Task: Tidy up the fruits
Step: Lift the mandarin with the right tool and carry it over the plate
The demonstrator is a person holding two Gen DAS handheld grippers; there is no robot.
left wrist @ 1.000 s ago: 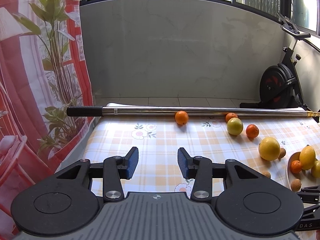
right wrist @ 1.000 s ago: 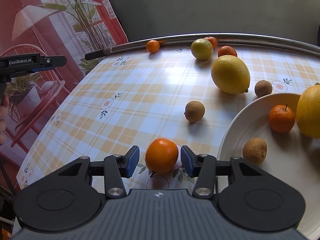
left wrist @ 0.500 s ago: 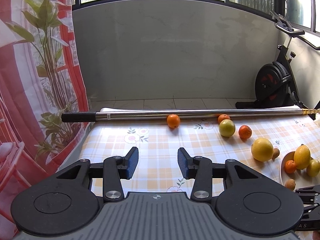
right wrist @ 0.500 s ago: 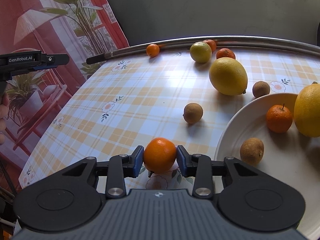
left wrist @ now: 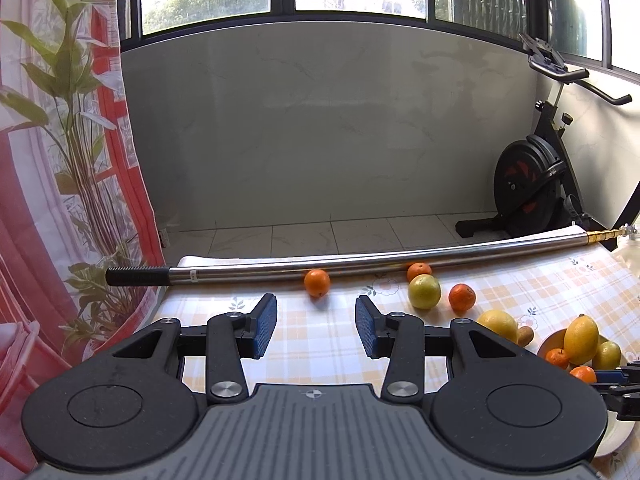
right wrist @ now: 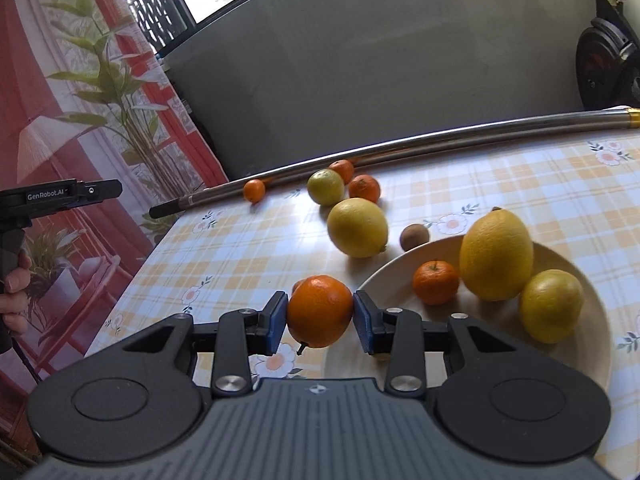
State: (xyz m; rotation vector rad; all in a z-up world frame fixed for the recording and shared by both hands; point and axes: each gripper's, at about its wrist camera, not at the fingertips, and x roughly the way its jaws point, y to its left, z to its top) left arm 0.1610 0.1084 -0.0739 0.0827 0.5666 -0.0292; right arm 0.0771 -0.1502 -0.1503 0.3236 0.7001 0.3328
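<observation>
My right gripper (right wrist: 320, 316) is shut on an orange (right wrist: 319, 310) and holds it above the table, beside the left rim of a white plate (right wrist: 384, 276). The plate holds a big lemon (right wrist: 496, 254), a small tangerine (right wrist: 435, 282) and a yellow-green citrus (right wrist: 551, 306). Loose on the checked cloth are a lemon (right wrist: 357, 227), a brown kiwi-like fruit (right wrist: 415, 237), a green citrus (right wrist: 325, 187) and three small oranges. My left gripper (left wrist: 316, 326) is open and empty, high over the table's left part. The plate also shows in the left wrist view (left wrist: 552, 338).
A long metal pole (left wrist: 360, 262) lies along the table's far edge, with fruits resting against it. A printed curtain (left wrist: 60, 160) hangs on the left. An exercise bike (left wrist: 536, 184) stands on the floor beyond the table. The left gripper's body (right wrist: 60, 198) shows at the left.
My right gripper closed on the orange and lifted it off the cloth, moving toward the plate. My left gripper rose and drew back, staying open.
</observation>
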